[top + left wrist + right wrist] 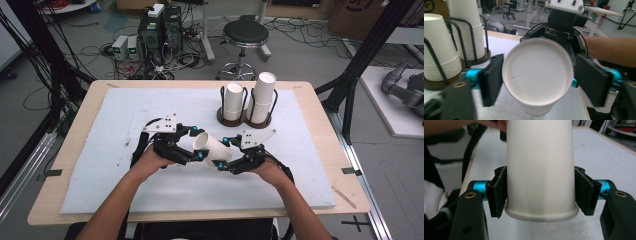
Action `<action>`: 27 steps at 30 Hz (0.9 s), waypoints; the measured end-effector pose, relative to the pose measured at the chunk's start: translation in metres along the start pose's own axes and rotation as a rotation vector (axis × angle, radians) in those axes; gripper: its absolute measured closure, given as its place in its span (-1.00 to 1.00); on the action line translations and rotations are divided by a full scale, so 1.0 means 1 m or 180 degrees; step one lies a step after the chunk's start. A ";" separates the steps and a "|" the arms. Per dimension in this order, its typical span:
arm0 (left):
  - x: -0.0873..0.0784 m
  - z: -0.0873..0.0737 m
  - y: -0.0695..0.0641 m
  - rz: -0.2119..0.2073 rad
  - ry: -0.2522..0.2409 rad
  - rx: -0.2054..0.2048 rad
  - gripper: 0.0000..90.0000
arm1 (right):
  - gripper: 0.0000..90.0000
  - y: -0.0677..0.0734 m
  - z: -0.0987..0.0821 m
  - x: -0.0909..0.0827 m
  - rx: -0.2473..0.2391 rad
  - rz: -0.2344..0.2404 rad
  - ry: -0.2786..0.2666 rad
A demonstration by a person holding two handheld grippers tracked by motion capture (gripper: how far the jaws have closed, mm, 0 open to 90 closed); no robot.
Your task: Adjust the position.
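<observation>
The left gripper sat over the left-centre of the white mat, its jaws spread either side of the closed base end of a paper cup. In the left gripper view the pads stood beside the cup's base; whether they actually pressed on it could not be told — a gap appeared on the right side.

The cup lay roughly level, above the mat, spanning the space between both hands. It was probably held so in order to pass it across or pull it free of a nested one.

The right gripper gripped the cup near its rolled rim, the pads pinching its wall from both sides — this hand appeared to carry the load.

Further right and behind, a wire holder on the mat kept two upright stacks of cups, presumably the source or destination, well apart from the hands.
</observation>
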State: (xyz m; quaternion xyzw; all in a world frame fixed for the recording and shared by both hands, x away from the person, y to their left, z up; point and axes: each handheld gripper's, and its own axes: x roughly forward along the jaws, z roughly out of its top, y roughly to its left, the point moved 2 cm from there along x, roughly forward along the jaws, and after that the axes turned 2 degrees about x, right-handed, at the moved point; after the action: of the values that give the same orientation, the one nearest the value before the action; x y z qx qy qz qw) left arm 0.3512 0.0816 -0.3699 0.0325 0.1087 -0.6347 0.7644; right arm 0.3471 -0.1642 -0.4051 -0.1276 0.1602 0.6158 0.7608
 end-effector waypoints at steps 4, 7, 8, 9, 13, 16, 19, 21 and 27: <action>0.000 -0.001 0.001 -0.0063 0.0039 0.0001 -0.50 | -0.21 0.000 -0.001 -0.001 -0.0036 0.0025 0.0094; 0.002 -0.004 0.000 -0.0144 0.0108 0.0010 -0.47 | -0.20 0.002 0.000 0.000 -0.0066 0.0096 0.0077; 0.002 -0.004 -0.001 -0.0198 0.0115 0.0019 -0.42 | -0.19 0.002 0.001 0.000 -0.0094 0.0125 0.0094; 0.003 -0.005 -0.002 -0.0298 0.0105 0.0039 -0.30 | -0.18 0.004 0.001 0.000 -0.0111 0.0150 0.0106; -0.001 -0.006 -0.005 -0.0337 0.0104 0.0101 -0.20 | -0.20 0.008 0.002 -0.001 -0.0094 0.0231 0.0148; -0.005 -0.004 -0.005 -0.0254 0.0021 0.0111 -0.20 | -0.49 0.006 0.005 -0.003 0.0030 0.0176 -0.0035; -0.010 -0.004 -0.003 -0.0176 -0.0163 0.0071 -0.20 | -0.64 0.002 0.005 -0.008 0.0213 0.0136 -0.0192; -0.012 -0.005 -0.003 -0.0131 -0.0245 0.0054 -0.20 | -0.64 0.001 0.006 -0.009 0.0272 0.0108 -0.0256; -0.013 -0.006 -0.006 -0.0169 -0.0329 0.0026 -0.20 | -0.40 0.001 0.007 -0.005 0.0151 0.0194 -0.0261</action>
State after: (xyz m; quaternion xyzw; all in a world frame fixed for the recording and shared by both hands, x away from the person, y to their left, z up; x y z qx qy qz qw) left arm 0.3421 0.0936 -0.3723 0.0000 0.0673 -0.6560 0.7518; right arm 0.3455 -0.1656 -0.3967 -0.0792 0.1472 0.6394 0.7505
